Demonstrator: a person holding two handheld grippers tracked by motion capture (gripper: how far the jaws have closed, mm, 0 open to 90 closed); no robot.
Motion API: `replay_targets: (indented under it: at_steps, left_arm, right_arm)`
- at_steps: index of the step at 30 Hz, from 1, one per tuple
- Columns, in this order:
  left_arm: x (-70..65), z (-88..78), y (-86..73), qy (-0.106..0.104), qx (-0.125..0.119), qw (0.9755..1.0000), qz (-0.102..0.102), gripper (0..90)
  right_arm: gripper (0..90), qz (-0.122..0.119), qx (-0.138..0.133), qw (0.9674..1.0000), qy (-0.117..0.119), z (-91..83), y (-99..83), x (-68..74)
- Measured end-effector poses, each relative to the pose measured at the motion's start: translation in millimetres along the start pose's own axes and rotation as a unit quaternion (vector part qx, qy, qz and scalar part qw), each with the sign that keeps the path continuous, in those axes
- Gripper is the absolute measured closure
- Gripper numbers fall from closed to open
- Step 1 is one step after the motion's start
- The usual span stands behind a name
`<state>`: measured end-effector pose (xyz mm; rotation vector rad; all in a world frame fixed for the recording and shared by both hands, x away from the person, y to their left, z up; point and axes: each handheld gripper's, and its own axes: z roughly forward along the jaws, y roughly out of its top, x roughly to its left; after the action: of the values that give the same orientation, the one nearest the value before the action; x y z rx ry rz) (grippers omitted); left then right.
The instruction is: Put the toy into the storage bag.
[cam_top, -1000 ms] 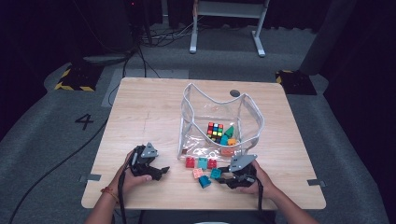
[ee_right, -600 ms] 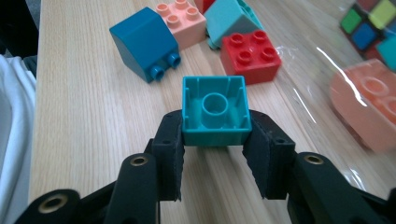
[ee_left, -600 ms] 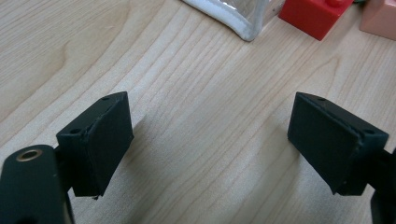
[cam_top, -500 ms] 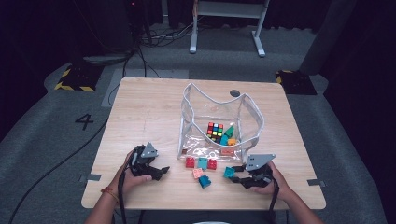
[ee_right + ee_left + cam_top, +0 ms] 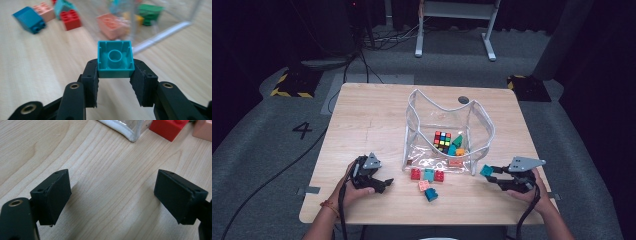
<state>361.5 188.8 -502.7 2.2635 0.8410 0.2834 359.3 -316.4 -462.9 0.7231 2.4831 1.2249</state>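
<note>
1. The right hand-held gripper (image 5: pixel 490 174) is clamped on a teal brick (image 5: pixel 115 59), hollow underside facing its camera, pads pressing two opposite sides.
2. It sits just right of the clear pouch (image 5: pixel 480 131), off the pouch's front right corner, low over the bench (image 5: pixel 372 120).
3. The pouch's open top lies up and to the left of the brick, so I judge the coming move is a lift over the white rim.
4. The left hand-held gripper (image 5: pixel 384 184) rests left of the pouch, jaws apart and empty.
5. Loose bricks (image 5: pixel 428 176) lie before the pouch, between both hands.
</note>
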Motion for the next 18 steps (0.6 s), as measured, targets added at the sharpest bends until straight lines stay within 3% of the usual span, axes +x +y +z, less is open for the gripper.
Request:
replay_targets:
  at_steps: [5,10,18]
  left_arm:
    - [0.0,0.0,0.0,0.000,0.000,1.0000,0.000,14.1]
    - [0.0,0.1,0.0,0.000,0.000,1.0000,0.001,14.1]
    - [0.0,0.0,0.0,0.000,0.000,1.0000,0.000,14.1]
  right_arm:
    - [59.5,0.025,-0.021,0.9990,-0.030,-15.5,-3.1,-21.7]
    - [59.5,0.034,-0.022,0.9974,-0.060,-17.3,-0.9,-35.9]
    - [59.5,0.029,-0.027,0.9953,-0.088,-20.8,19.5,-55.1]
